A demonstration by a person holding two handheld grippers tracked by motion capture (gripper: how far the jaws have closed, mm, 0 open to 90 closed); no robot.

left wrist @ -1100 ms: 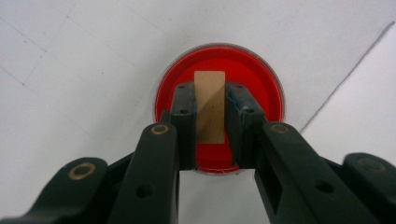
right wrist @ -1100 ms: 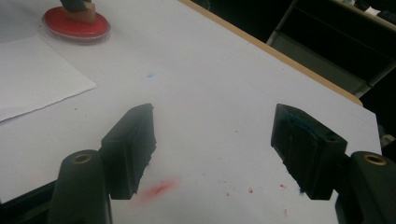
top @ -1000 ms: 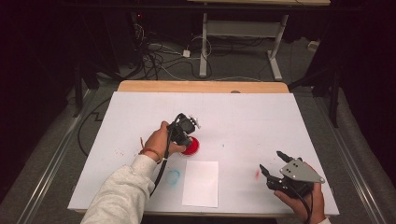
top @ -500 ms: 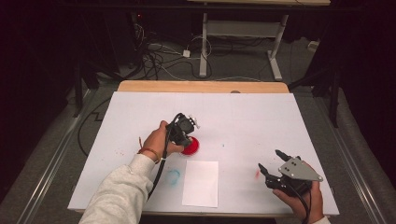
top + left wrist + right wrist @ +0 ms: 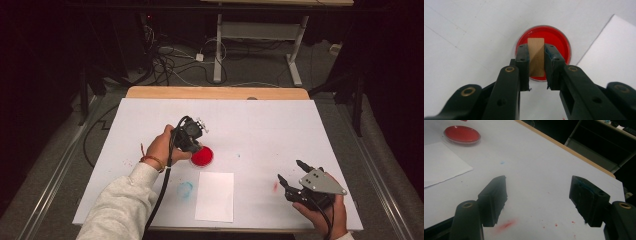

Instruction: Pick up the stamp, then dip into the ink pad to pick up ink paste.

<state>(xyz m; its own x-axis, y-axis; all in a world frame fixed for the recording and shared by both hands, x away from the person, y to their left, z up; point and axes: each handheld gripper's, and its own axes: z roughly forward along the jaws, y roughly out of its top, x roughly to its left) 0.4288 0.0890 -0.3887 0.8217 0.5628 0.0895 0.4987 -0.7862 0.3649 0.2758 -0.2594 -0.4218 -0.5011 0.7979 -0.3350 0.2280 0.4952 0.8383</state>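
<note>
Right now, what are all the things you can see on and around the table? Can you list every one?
wooden block: one, light brown, clamped between the left gripper's jaws over the dish
dish of red paint: one, round, red, middle of the table
sheet of paper: one, white, near edge, beside the dish
blue smudge: one, on the table cover left of the sheet
red smudge: one, near the right gripper
table: one, white cover, wooden far edge
cables: several, dark, on the floor behind
left gripper: one, black, shut on the block
right gripper: one, black, jaws apart, empty, near right corner
</note>
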